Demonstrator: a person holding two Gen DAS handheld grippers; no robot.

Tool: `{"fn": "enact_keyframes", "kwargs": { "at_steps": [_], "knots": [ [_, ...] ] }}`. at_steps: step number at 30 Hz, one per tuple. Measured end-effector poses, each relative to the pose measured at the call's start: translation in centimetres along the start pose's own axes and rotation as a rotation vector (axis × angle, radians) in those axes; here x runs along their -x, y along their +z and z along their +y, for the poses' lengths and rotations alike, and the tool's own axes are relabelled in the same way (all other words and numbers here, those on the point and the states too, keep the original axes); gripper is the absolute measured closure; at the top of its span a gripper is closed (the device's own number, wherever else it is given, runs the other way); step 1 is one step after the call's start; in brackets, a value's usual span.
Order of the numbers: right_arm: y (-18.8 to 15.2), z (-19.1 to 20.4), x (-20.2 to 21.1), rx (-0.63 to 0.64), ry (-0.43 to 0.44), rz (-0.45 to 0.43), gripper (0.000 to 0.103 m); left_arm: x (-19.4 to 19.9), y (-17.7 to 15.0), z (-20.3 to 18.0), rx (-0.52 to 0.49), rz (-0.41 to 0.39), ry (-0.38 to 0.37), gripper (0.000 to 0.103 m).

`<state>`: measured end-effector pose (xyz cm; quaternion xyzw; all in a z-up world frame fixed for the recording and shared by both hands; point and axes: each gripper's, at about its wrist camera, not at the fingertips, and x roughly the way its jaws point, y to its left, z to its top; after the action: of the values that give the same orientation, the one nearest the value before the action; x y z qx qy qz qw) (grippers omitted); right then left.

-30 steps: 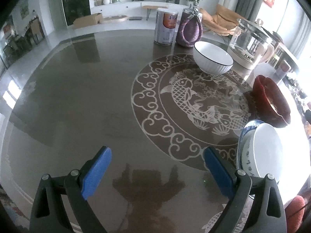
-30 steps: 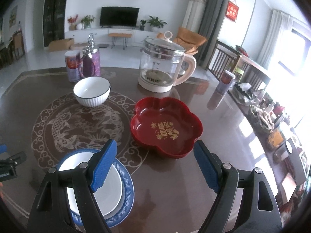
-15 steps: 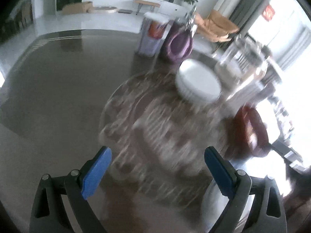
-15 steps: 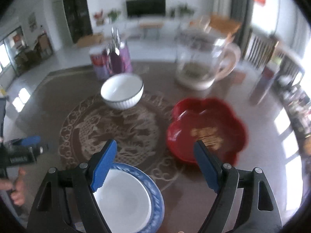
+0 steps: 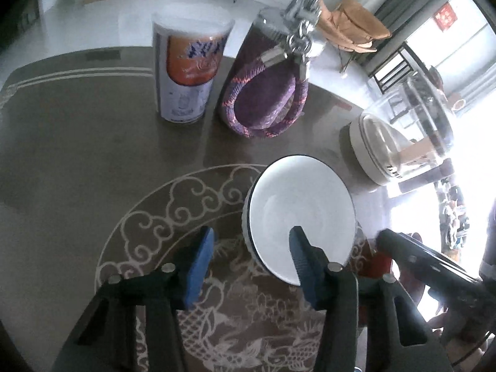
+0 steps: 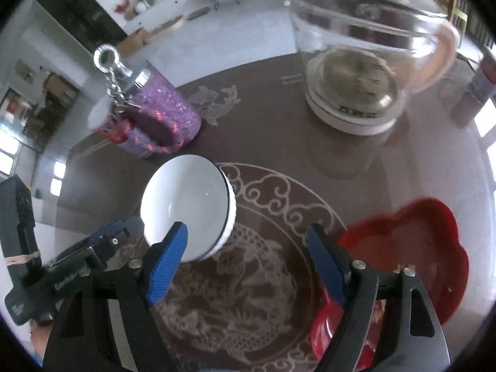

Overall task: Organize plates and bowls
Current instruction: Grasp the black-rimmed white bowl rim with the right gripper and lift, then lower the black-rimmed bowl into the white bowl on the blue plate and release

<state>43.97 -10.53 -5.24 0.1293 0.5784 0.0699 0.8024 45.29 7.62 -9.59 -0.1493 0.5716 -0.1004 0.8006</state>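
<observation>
A white bowl with a dark rim (image 5: 299,214) (image 6: 186,204) stands on the brown patterned table (image 5: 93,167). My left gripper (image 5: 251,260) hangs over the bowl's near-left rim, its jaws closing. The right finger is over the bowl's inside and the left pad (image 5: 200,263) is still apart from the wall. My right gripper (image 6: 248,263) is also closing, with mostly bare table between its jaws. Its left finger sits in front of the bowl and its right finger over the left rim of the red flower-shaped plate (image 6: 418,248).
Behind the bowl stand a tall tin (image 5: 192,71), a purple bottle with a rope handle (image 5: 263,99) (image 6: 161,121) and a glass kettle (image 5: 403,142) (image 6: 356,71). The table edge runs just behind them. Each gripper shows in the other's view, close beside the bowl.
Both grippers have swept forward across the table to the white bowl and their jaws have narrowed. The blue-rimmed plate stack has dropped out of view.
</observation>
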Motion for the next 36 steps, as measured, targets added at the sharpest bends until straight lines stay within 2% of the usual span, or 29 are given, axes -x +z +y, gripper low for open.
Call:
{"fn": "enact_keyframes", "kwargs": {
  "at_steps": [1,2,3,5,7,9,12,14,15,17,22,27,31,36],
  "knots": [
    [0.2,0.1,-0.4,-0.001,-0.001,0.008,0.072,-0.4,0.2,0.0,-0.001,0.006,-0.002,0.054],
    [0.4,0.2,-1.0,-0.005,-0.001,0.016,0.083,-0.8,0.3,-0.1,-0.004,0.010,-0.004,0.055],
    [0.5,0.2,-1.4,-0.008,-0.009,0.021,0.086,-1.1,0.4,-0.2,-0.008,0.013,-0.004,0.057],
    [0.7,0.0,-2.1,-0.012,-0.007,0.022,0.083,-1.7,0.5,-0.2,-0.010,0.022,-0.009,0.061],
    [1.0,-0.2,-2.7,-0.030,0.014,0.034,0.072,-2.5,0.6,-0.2,-0.002,0.039,-0.020,0.065],
    [1.1,-0.1,-3.1,-0.038,0.045,0.046,0.070,-2.9,0.5,0.1,0.007,0.049,-0.028,0.069],
    [1.1,0.4,-3.4,-0.014,0.024,0.036,0.063,-3.4,0.3,0.3,0.008,0.053,-0.031,0.075],
    [1.2,0.4,-4.4,-0.031,0.038,0.064,0.063,-3.8,0.1,0.5,0.009,0.063,-0.034,0.080],
    [1.2,0.4,-4.9,-0.034,0.042,0.075,0.066,-3.9,0.1,0.5,0.009,0.062,-0.028,0.083],
    [1.0,0.4,-5.7,-0.038,0.054,0.097,0.088,-4.0,0.0,0.5,0.001,0.056,-0.011,0.087],
    [0.4,0.0,-5.5,-0.068,0.100,0.091,0.091,-3.6,-0.5,0.5,-0.003,0.060,-0.008,0.091],
    [-1.2,-0.2,-1.8,-0.046,0.157,0.070,0.091,-0.2,-2.9,0.1,-0.018,0.065,-0.053,0.090],
    [-3.6,0.0,2.2,-0.018,0.199,0.059,0.091,4.7,-6.3,-1.6,-0.088,0.043,-0.066,0.090],
    [-10.0,-0.4,8.0,0.015,0.230,0.062,0.091,10.0,-12.3,-3.7,-0.189,0.029,-0.078,0.090]
  ]
}}
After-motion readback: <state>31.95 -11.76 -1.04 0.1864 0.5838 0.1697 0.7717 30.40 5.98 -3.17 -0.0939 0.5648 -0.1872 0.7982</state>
